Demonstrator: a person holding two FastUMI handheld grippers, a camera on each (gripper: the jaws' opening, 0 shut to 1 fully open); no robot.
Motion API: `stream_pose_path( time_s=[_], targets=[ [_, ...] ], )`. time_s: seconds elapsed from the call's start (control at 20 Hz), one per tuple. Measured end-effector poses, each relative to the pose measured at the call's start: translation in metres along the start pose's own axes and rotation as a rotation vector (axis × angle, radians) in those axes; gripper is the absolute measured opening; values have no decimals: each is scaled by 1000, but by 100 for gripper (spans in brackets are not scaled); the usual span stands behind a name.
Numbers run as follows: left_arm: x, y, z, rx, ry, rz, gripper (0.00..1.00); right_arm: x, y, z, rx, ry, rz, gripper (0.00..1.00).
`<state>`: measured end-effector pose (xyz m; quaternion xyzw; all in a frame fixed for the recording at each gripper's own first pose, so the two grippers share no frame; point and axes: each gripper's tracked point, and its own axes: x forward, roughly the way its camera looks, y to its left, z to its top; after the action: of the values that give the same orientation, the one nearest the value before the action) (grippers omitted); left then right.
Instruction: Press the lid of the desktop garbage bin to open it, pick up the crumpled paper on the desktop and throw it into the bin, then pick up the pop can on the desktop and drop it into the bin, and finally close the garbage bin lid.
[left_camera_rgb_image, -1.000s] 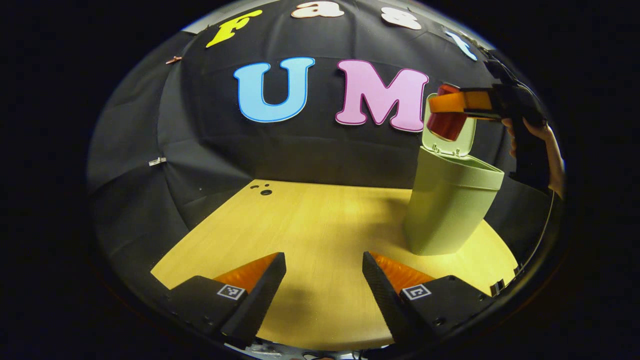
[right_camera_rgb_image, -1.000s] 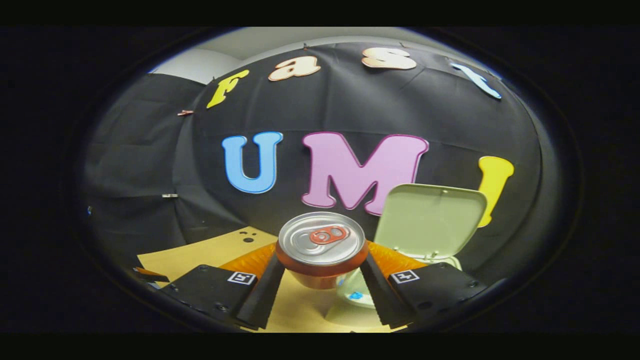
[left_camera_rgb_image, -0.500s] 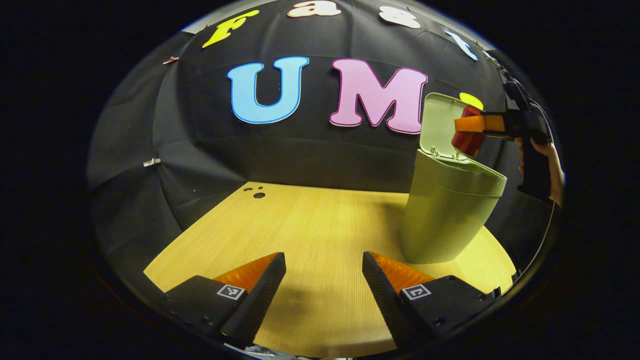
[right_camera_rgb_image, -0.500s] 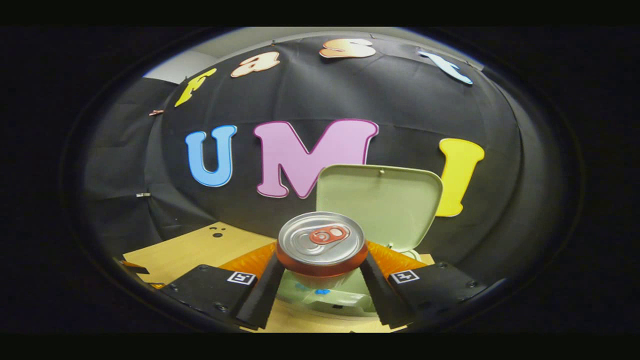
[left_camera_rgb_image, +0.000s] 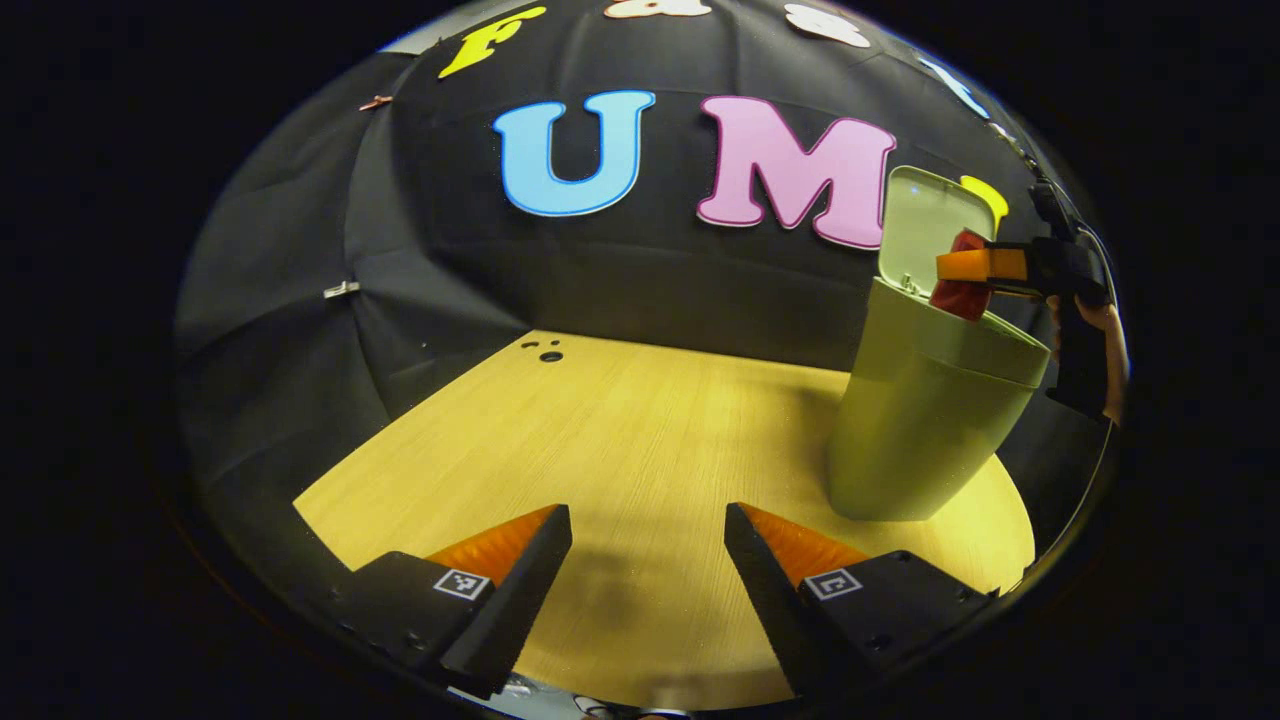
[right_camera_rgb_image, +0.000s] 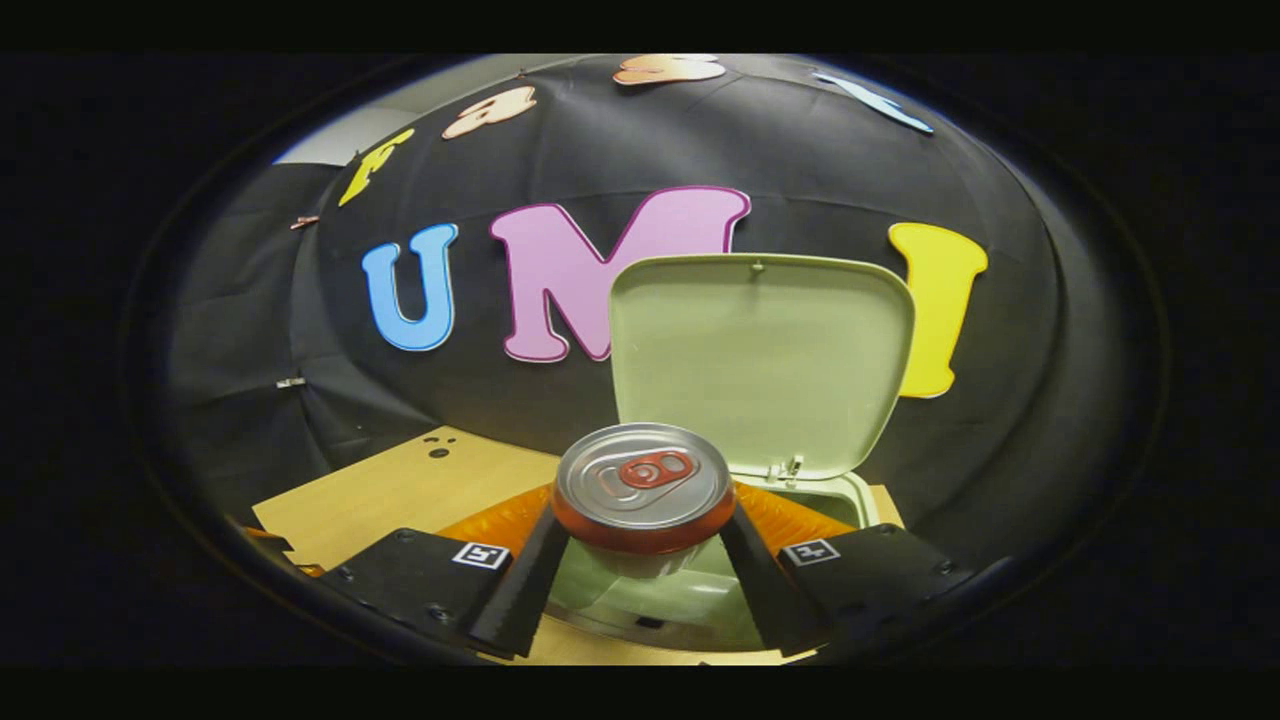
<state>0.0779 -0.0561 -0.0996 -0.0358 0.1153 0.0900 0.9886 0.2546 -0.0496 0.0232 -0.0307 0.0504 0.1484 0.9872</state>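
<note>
The pale green bin (left_camera_rgb_image: 925, 420) stands at the right of the wooden table (left_camera_rgb_image: 620, 440), its lid (left_camera_rgb_image: 925, 225) swung up. In the right gripper view the lid (right_camera_rgb_image: 760, 360) rises straight ahead and the bin's open mouth (right_camera_rgb_image: 690, 595) lies below. My right gripper (right_camera_rgb_image: 645, 560) is shut on the red pop can (right_camera_rgb_image: 643, 490), held upright over that mouth. From the left gripper view the right gripper (left_camera_rgb_image: 985, 268) holds the can (left_camera_rgb_image: 958, 290) low over the bin's rim. My left gripper (left_camera_rgb_image: 645, 570) hangs open above the table, nothing between its fingers.
A hand (left_camera_rgb_image: 1100, 330) holds the right gripper behind the bin. Small dark holes (left_camera_rgb_image: 548, 352) mark the table's far left corner. Black cloth walls close the booth behind and at the left.
The right gripper carried the can rightward and down, from beside the lid to over the bin's open mouth. The left gripper stayed open and shifted only slightly.
</note>
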Motion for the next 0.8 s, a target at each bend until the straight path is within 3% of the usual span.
stream_pose_path(
  time_s=[0.15,0.3,0.45,0.55,0.6,0.65,0.8],
  targets=[
    [-11,5,-2,-46,4,38,98,9,4,-10,23,25,11,84],
    [-23,18,-11,-8,31,65,98,13,5,-11,21,28,10,80],
    [-30,30,-17,0,52,72,98,9,3,-8,2,23,-11,87],
    [-31,33,-12,-9,50,59,98,2,4,-3,-8,13,-30,94],
    [-31,34,-7,-2,43,49,98,-2,4,3,-11,2,-42,92],
    [-31,35,-3,11,32,35,98,-6,4,9,-15,-9,-56,97],
    [-29,39,8,66,4,-19,98,-24,8,30,-23,-34,-105,97]
  ],
)
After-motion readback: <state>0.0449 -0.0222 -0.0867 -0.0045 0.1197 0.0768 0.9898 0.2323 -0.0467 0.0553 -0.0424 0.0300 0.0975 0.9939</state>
